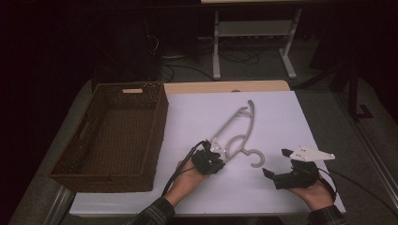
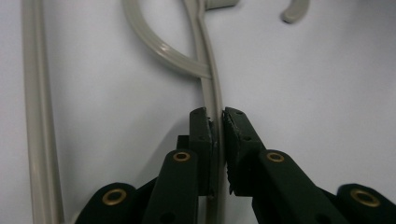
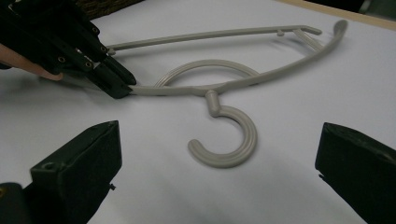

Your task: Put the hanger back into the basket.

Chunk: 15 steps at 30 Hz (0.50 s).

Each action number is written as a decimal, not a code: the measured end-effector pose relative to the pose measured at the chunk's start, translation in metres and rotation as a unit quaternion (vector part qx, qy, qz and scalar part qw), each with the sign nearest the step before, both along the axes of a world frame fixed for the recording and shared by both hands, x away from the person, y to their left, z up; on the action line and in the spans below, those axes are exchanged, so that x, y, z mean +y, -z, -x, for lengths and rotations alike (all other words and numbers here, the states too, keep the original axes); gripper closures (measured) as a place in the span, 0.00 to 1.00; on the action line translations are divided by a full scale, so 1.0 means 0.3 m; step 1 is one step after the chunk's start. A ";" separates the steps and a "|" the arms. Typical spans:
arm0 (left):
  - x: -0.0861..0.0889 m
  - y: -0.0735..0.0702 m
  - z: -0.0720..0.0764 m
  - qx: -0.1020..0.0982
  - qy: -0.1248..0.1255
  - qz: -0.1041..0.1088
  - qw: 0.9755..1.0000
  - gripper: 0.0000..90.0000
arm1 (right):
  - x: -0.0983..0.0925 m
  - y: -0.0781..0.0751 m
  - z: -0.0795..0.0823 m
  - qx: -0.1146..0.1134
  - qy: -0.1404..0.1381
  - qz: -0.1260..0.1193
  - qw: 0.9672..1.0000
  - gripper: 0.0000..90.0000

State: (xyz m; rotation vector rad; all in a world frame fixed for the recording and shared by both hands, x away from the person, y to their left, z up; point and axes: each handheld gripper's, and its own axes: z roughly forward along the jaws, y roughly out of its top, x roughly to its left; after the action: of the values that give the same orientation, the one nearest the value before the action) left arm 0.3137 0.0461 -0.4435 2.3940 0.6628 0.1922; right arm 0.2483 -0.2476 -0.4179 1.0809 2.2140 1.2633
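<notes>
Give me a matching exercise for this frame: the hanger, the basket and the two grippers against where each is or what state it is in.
Things:
1. hanger
2. wicker basket
3. left gripper
4. right gripper

States:
A. jaws wide apart, nothing between them
B. lying flat on the white table cover
C. jaws closed on the end of a hanger arm
D. standing empty at the table's left side

Pairs: 1-B, 2-D, 3-C, 4-A
</notes>
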 end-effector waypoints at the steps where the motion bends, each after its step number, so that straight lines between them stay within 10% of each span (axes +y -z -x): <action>1: 0.000 0.000 0.001 -0.001 0.000 0.001 1.000 0.92 | 0.000 0.000 0.000 0.000 0.000 0.000 1.000 0.00; 15: 0.050 -0.094 -0.012 -0.002 -0.015 0.077 0.997 0.92 | -0.005 -0.001 0.001 -0.001 0.003 -0.002 1.000 0.00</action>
State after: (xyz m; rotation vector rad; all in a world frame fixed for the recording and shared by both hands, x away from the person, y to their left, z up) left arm 0.3172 0.0612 -0.4154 2.2374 0.6874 0.1527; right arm 0.2480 -0.2490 -0.4175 1.0859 2.2056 1.2658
